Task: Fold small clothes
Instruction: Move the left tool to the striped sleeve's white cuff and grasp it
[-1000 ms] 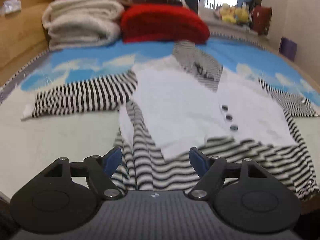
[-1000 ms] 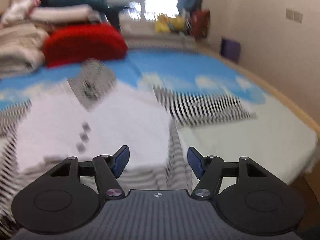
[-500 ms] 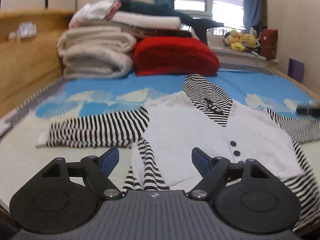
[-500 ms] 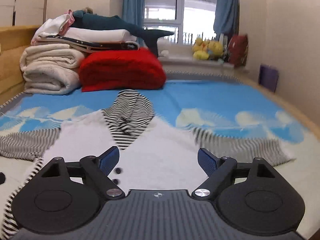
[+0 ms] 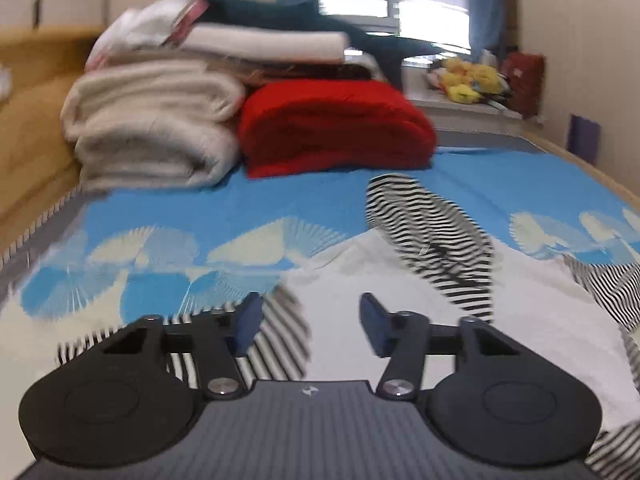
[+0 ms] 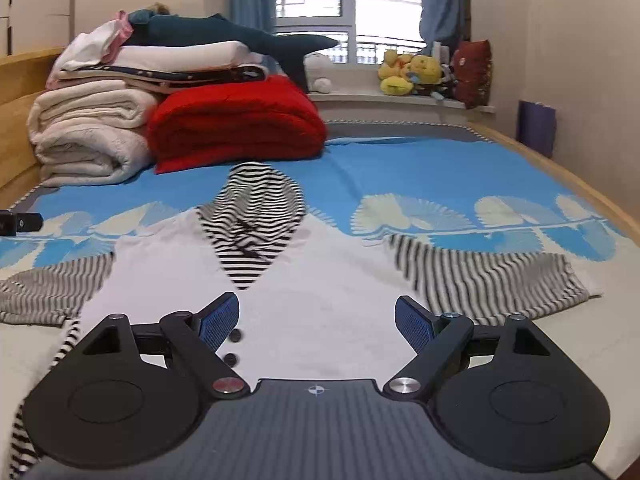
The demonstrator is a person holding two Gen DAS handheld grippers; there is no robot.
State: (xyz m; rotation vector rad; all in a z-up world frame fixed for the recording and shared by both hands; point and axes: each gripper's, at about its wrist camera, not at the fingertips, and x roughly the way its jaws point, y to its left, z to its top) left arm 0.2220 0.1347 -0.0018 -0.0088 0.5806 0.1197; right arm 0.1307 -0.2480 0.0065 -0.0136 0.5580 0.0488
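Observation:
A small white hooded top (image 6: 320,272) lies flat, front up, on the blue bed cover (image 6: 420,172). Its striped hood (image 6: 256,216) points away from me and its striped sleeves (image 6: 480,276) spread to both sides. Two dark buttons (image 6: 234,336) show by my right gripper (image 6: 316,320), which hovers open over the white front with nothing between its fingers. In the blurred left wrist view, my left gripper (image 5: 310,324) is over the seam between the left striped sleeve (image 5: 280,340) and the white body (image 5: 400,280). Its jaws are closing, with cloth showing in the gap and no pad pressing on it.
Folded cream blankets (image 6: 88,136) and a red quilt (image 6: 240,124) are stacked at the head of the bed, with a plush shark (image 6: 240,40) on top. A wooden bed frame (image 5: 28,120) runs along the left. Plush toys (image 6: 412,72) sit on the windowsill, and a wall is at the right.
The left gripper has swung from the hem to the left shoulder and sleeve, and its jaws have narrowed. The right gripper's jaws widened; its view settled on the garment's centre.

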